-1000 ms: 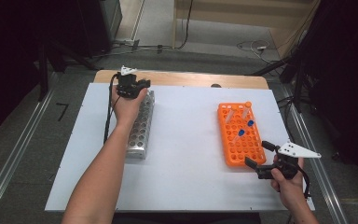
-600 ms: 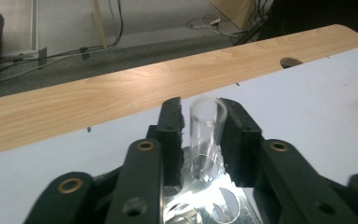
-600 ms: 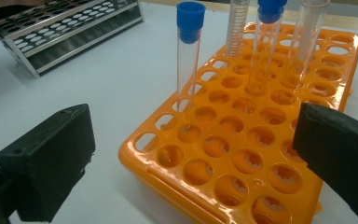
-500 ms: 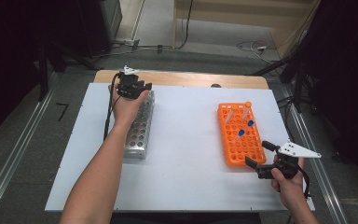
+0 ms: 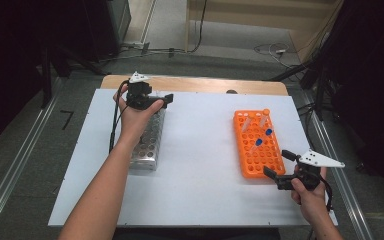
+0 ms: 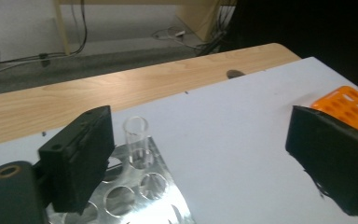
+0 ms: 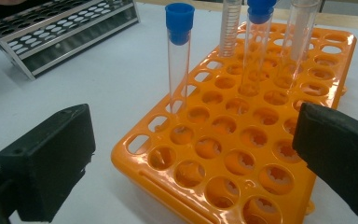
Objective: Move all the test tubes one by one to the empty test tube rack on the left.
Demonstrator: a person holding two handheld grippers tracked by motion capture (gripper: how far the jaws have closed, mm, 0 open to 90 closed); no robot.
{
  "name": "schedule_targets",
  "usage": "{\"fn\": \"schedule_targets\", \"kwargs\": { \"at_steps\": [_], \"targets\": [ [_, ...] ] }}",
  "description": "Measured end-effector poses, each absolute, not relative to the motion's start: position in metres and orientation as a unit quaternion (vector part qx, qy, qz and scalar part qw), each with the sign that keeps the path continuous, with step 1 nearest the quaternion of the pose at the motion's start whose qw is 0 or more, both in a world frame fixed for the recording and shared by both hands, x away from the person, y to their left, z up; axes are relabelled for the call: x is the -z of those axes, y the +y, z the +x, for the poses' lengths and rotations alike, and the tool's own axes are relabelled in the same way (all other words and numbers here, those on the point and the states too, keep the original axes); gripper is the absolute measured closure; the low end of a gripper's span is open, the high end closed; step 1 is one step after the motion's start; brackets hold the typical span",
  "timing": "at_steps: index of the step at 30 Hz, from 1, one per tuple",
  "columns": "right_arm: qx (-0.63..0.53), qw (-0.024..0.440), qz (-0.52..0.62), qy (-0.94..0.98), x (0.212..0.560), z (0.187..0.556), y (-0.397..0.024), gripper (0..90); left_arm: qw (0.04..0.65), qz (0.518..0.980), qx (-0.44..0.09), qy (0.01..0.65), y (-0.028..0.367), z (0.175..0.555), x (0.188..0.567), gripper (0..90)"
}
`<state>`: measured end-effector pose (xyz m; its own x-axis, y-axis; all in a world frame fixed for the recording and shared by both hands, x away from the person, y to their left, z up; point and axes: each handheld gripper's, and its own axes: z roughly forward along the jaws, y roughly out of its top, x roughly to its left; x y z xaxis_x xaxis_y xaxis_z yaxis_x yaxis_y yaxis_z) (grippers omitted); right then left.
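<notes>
My left gripper point(image 5: 161, 101) hovers over the far end of the metal tube rack point(image 5: 147, 147). Its jaws have just been opening and now stand wide, pressing on nothing. A clear uncapped tube point(image 6: 136, 139) stands in a far corner hole of the metal rack point(image 6: 144, 191), free, just inside the left jaw of my left gripper point(image 6: 200, 128). My right gripper point(image 5: 279, 164) rests open at the near end of the orange rack point(image 5: 250, 160). Ahead of my right gripper point(image 7: 193, 140), the orange rack point(image 7: 223, 158) holds a blue-capped tube point(image 7: 179, 51) and other tubes behind it.
A white sheet point(image 5: 200, 165) covers the wooden table point(image 5: 205, 84); the two racks sit well apart on it. Cables trail from both grippers. Dark stands and floor cables surround the table.
My left gripper's jaws have spread apart and the hand has shifted slightly over the metal rack's far end. The right hand and its gripper have kept still.
</notes>
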<state>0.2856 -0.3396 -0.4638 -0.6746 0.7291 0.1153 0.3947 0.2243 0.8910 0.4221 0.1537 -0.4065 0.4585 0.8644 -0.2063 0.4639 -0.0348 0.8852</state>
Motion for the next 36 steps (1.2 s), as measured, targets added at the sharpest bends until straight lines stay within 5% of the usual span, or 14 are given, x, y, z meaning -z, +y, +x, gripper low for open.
{"fn": "schedule_targets", "kwargs": {
  "at_steps": [19, 30, 36],
  "targets": [
    [-0.502, 0.174, 0.392, 0.751, 0.448, 0.317, -0.354, 0.1, 0.561, 0.676, -0.185, 0.44, 0.148, 0.332, 0.404, 0.0],
    [-0.503, 0.182, 0.407, 0.74, 0.443, 0.35, -0.361, 22.9, 0.564, 0.675, -0.202, 0.431, 0.152, 0.291, 0.414, 0.0],
    [-0.479, 0.177, 0.413, 0.754, 0.451, 0.371, -0.361, 50.1, 0.56, 0.677, -0.203, 0.431, 0.154, 0.285, 0.416, 0.0]
  ]
}}
